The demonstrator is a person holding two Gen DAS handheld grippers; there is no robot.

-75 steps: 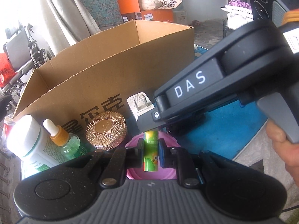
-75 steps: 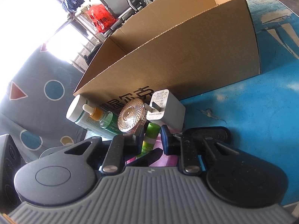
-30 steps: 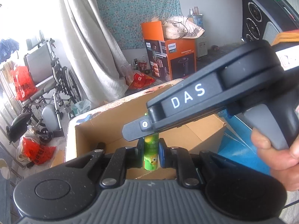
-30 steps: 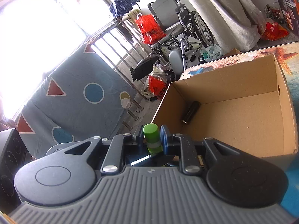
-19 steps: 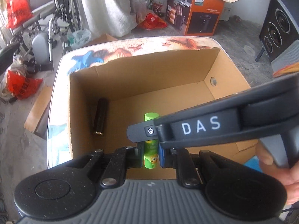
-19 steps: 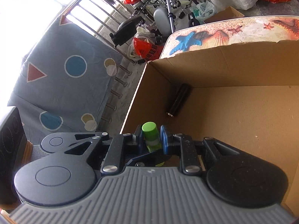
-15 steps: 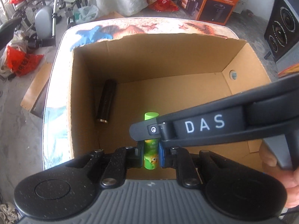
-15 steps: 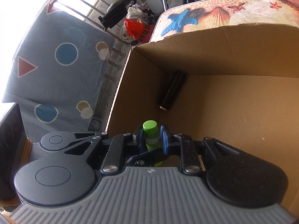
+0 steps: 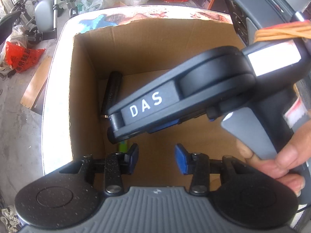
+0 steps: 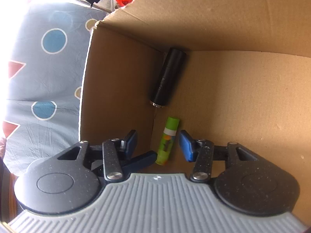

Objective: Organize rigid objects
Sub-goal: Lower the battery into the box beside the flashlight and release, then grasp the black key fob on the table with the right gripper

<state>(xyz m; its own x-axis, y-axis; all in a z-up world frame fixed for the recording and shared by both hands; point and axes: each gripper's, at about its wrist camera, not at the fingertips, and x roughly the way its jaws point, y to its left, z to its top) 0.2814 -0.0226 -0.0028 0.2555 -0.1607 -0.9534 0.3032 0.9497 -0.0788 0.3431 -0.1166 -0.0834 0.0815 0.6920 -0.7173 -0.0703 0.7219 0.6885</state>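
Both tongs, left (image 9: 156, 155) and right (image 10: 157, 142), gaping empty over the cardboard box (image 10: 243, 104), green tube (image 10: 167, 140) lying lower centre beside the black cylinder (image 10: 167, 77).

Room inside the box

We see bare floor rightward; black cylinder (image 10: 167, 77) and green tube (image 10: 167, 141) hug the cardboard box's (image 10: 116, 89) left wall.

A small green tube (image 10: 167, 141), with a plain green cap, a white band and a printed green-and-orange label, lies flat on the floor of the open cardboard box (image 10: 243, 101), close along the left wall, cap pointing toward the far end. A black cylinder (image 10: 167, 77) with a thin metallic ring at its near end lies flat just beyond it in the far left corner, apart from the tube and roughly in line with it. From the left wrist view only a sliver of the tube shows.
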